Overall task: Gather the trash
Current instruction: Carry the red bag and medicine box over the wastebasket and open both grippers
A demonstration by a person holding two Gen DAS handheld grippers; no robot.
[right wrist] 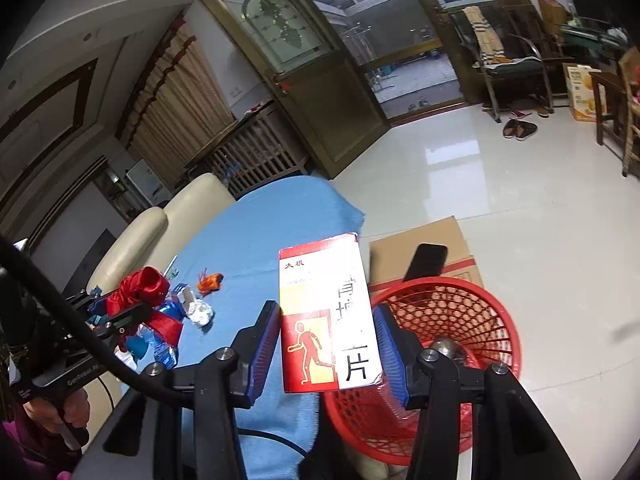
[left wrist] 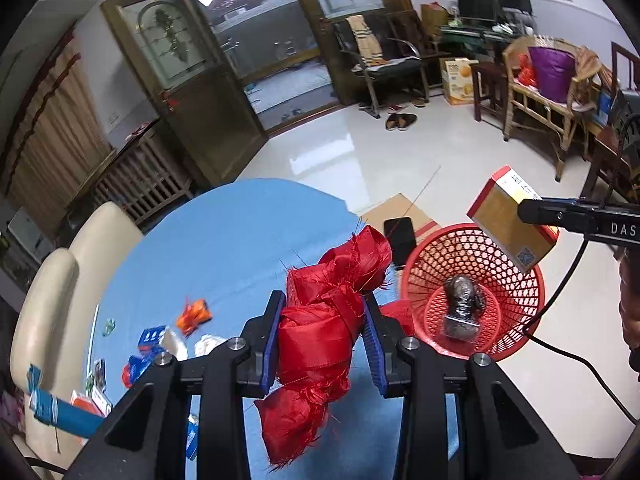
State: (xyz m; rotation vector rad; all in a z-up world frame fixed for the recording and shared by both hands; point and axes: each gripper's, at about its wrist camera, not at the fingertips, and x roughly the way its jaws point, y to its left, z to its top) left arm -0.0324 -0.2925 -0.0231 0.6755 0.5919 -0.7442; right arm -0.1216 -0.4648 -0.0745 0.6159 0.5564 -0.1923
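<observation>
My left gripper (left wrist: 323, 322) is shut on a crumpled red ribbon bundle (left wrist: 320, 340), held above the blue tablecloth (left wrist: 224, 240) just left of the red mesh basket (left wrist: 516, 280). A dark foil-wrapped lump (left wrist: 462, 304) lies in the basket. My right gripper (right wrist: 326, 336) is shut on a red and white medicine box (right wrist: 326, 316), held up beside the basket (right wrist: 472, 320). In the left wrist view that box (left wrist: 508, 224) hangs over the basket's far rim. The right wrist view shows the left gripper (right wrist: 120, 312) with the ribbon (right wrist: 144, 288) at the left.
Small scraps stay on the cloth: an orange wrapper (left wrist: 196, 314), blue packets (left wrist: 152, 338), crumpled white paper (right wrist: 200, 312), a blue tube (left wrist: 64, 416). A black phone (left wrist: 400, 236) lies on a cardboard box (right wrist: 432, 236) behind the basket. Cream chairs (left wrist: 44, 292) stand left; chairs and clutter line the far wall.
</observation>
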